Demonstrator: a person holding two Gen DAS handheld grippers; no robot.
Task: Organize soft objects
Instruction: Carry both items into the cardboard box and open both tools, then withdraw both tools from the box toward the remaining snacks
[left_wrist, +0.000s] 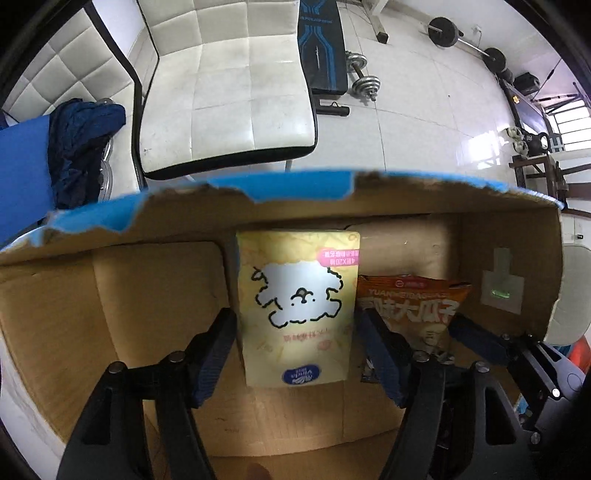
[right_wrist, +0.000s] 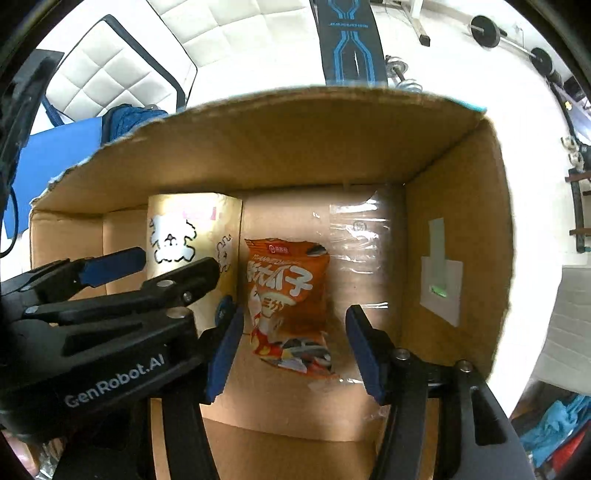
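Both grippers point down into the open cardboard box (left_wrist: 509, 258), which serves as the landmark here. The yellow tissue pack (left_wrist: 297, 306) with a cartoon dog lies flat on the box floor near the far wall, and the orange sunflower-seed snack bag (right_wrist: 291, 302) lies just beside it, on the side toward the box wall carrying a taped paper label (right_wrist: 441, 280).

The left gripper (left_wrist: 295, 354) straddles the tissue pack; its blue pads stand a little clear of the pack's long edges, so it is released, gripping nothing. The right gripper (right_wrist: 295, 350) brackets the snack bag in the same way, with visible gaps on both sides, also released.

Judging by this, both items are set down and the step in hand is letting go cleanly. To do it well, spread the fingers enough to clear each soft pack, then lift straight up so neither pad drags a corner or shifts the two neighbours out of their side-by-side row.
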